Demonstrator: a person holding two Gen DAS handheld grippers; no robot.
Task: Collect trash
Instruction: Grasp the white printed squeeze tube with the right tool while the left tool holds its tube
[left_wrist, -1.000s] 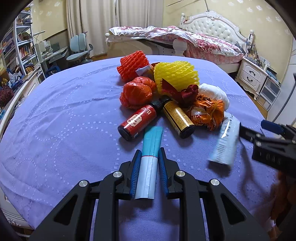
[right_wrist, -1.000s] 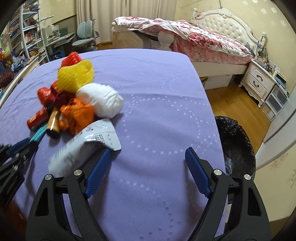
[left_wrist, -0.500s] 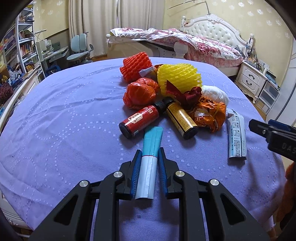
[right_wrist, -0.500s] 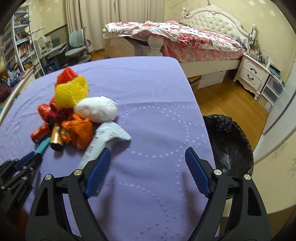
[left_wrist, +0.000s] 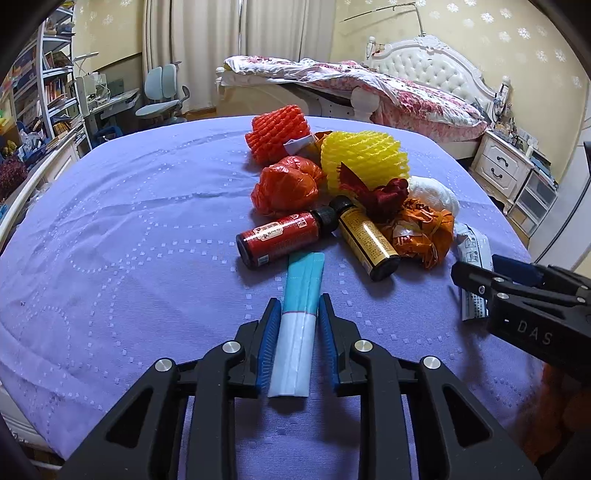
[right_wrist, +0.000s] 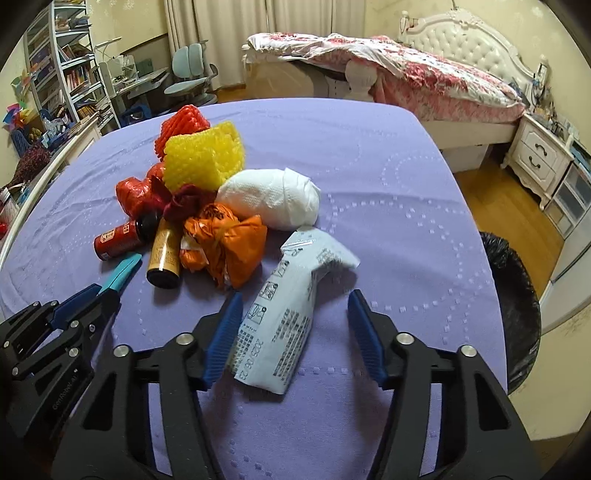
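Note:
A teal and white tube (left_wrist: 297, 332) lies on the purple tablecloth (left_wrist: 129, 240) between the fingers of my left gripper (left_wrist: 299, 306). Its jaws are opening, and a thin gap shows on each side of the tube. My right gripper (right_wrist: 295, 299) straddles a white printed packet (right_wrist: 288, 306). Its jaws are closing; the right pad stands clear of the packet, so the gripper is open. Beyond lies a trash pile: red bottle (left_wrist: 280, 240), gold bottle (left_wrist: 365, 240), orange wrapper (right_wrist: 229, 243), white tissue wad (right_wrist: 273, 197), yellow foam net (left_wrist: 364, 160), red foam net (left_wrist: 279, 133).
A bin lined with a black bag (right_wrist: 513, 295) stands on the floor off the table's right edge. A bed (right_wrist: 424, 77) and a nightstand (right_wrist: 539, 155) are behind. Shelves and a desk chair (left_wrist: 162, 92) are at the far left.
The left jaws have parted slightly from the tube they were pinching. The right gripper has shifted over the white packet, and its jaws have narrowed around it.

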